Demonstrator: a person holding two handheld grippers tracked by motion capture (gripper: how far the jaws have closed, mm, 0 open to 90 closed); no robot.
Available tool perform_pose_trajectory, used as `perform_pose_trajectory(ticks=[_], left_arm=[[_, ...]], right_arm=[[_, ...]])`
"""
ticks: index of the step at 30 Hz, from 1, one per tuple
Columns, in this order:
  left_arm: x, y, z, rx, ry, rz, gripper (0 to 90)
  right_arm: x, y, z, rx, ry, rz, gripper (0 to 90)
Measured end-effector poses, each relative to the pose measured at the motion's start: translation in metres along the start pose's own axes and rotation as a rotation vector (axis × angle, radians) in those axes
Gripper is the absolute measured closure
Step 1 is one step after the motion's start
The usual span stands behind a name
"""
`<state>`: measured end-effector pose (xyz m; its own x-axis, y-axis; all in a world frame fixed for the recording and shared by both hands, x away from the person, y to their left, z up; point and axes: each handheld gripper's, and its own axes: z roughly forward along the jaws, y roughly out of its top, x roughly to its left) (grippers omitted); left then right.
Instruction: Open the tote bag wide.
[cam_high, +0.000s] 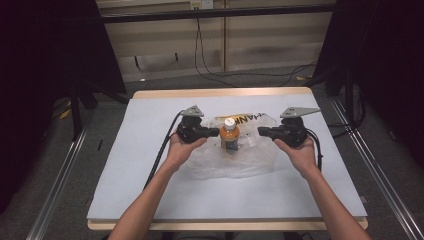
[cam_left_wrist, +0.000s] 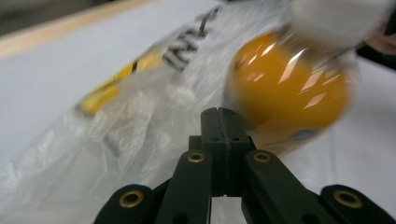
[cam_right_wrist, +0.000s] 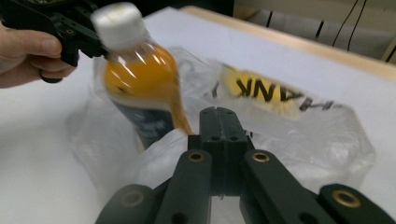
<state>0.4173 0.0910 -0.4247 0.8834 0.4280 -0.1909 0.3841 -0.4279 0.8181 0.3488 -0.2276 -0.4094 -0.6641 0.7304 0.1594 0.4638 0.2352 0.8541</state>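
- The bottle (cam_high: 230, 136) stands upright in the middle of the white worktop (cam_high: 150, 165): orange drink inside, a white cap on top, a dark label round its lower half.
- It's sitting on a crumpled clear plastic bag (cam_high: 250, 160) with a yellow patch and black letters.
- My left tool (cam_high: 216, 132) points at the bottle from the left, jaws pressed together with nothing between them, the tip just beside the bottle's neck.
- My right tool (cam_high: 261, 131) faces it from the other side, jaws closed and empty too, a little apart from the bottle.
- In my left gripper view the bottle (cam_left_wrist: 289, 88) is an orange blur, its cap cut off at the top edge.
- The bag's lettering (cam_right_wrist: 280, 95) is smeared; I can't read the full word, and the label print is too dark to make out.
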Motion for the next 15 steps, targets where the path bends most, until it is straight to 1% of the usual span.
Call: perform_pose_trajectory(ticks=[1, 2, 3, 4, 5, 6, 7, 8, 12, 13, 14, 15], left_arm=[[0.003, -0.003, 0.007, 0.034, 0.019, 0.008, 90.0], [0.01, -0.01, 0.019, 0.063, 0.024, -0.014, 90.0], [0.013, -0.015, 0.024, 0.067, 0.019, -0.023, 90.0], [0.013, -0.015, 0.024, 0.067, 0.019, -0.023, 90.0], [0.016, -0.019, 0.03, 0.098, 0.025, -0.026, 90.0], [0.018, -0.023, 0.035, 0.092, 0.03, -0.039, 90.0], [0.024, -0.029, 0.04, 0.1, 0.036, -0.062, 90.0], [0.027, -0.031, 0.041, 0.112, 0.051, -0.062, 90.0], [0.036, -0.039, 0.045, 0.114, 0.07, -0.097, 90.0], [0.038, -0.041, 0.046, 0.12, 0.081, -0.105, 90.0], [0.04, -0.042, 0.045, 0.116, 0.078, -0.111, 90.0], [0.042, -0.043, 0.044, 0.105, 0.085, -0.125, 90.0]], right_arm=[[0.0, 0.0, 0.0, 0.0, 0.0, 0.0, 90.0], [-0.008, -0.01, 0.015, 0.034, 0.002, 0.011, 90.0], [-0.01, -0.015, 0.021, 0.046, 0.006, 0.012, 90.0], [-0.01, -0.015, 0.021, 0.046, 0.006, 0.012, 90.0], [-0.013, -0.021, 0.028, 0.064, 0.006, 0.019, 90.0], [-0.017, -0.033, 0.04, 0.099, 0.01, 0.029, 90.0], [-0.018, -0.036, 0.043, 0.109, 0.01, 0.029, 90.0], [-0.019, -0.04, 0.046, 0.121, 0.011, 0.031, 90.0], [-0.025, -0.051, 0.051, 0.135, 0.012, 0.048, 90.0], [-0.026, -0.054, 0.052, 0.142, 0.01, 0.048, 90.0], [-0.026, -0.055, 0.052, 0.144, 0.008, 0.051, 90.0], [-0.027, -0.056, 0.052, 0.141, 0.015, 0.056, 90.0]])
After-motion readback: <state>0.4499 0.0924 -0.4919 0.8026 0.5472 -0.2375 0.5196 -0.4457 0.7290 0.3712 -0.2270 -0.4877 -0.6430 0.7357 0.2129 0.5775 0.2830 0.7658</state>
